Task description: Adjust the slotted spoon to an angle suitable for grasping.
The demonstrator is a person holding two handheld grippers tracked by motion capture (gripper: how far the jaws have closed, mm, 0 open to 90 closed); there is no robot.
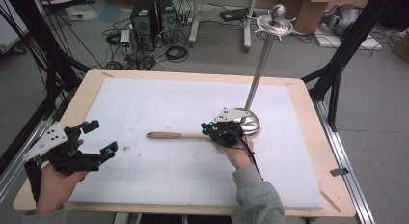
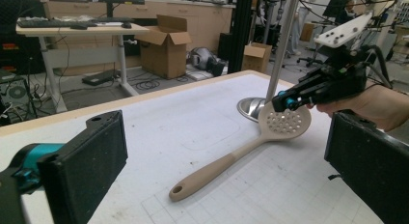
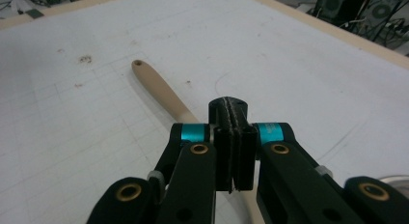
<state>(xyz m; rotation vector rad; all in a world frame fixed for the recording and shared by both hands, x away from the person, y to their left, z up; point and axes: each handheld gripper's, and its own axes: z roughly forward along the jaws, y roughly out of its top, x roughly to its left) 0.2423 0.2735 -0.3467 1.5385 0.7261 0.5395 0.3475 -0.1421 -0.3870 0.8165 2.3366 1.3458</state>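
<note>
Two grippers work over the white mat: the right gripper has its jaws pressed together at the head of the slotted spoon, which lies flat beside the metal stand, while the left gripper hovers spread wide near the table's left edge, well apart from it

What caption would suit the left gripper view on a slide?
Right tool shut, its tip at the head of a beige slotted spoon beside a metal stand.

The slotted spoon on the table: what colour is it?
Beige spoon; clearest in the left gripper view.
</note>
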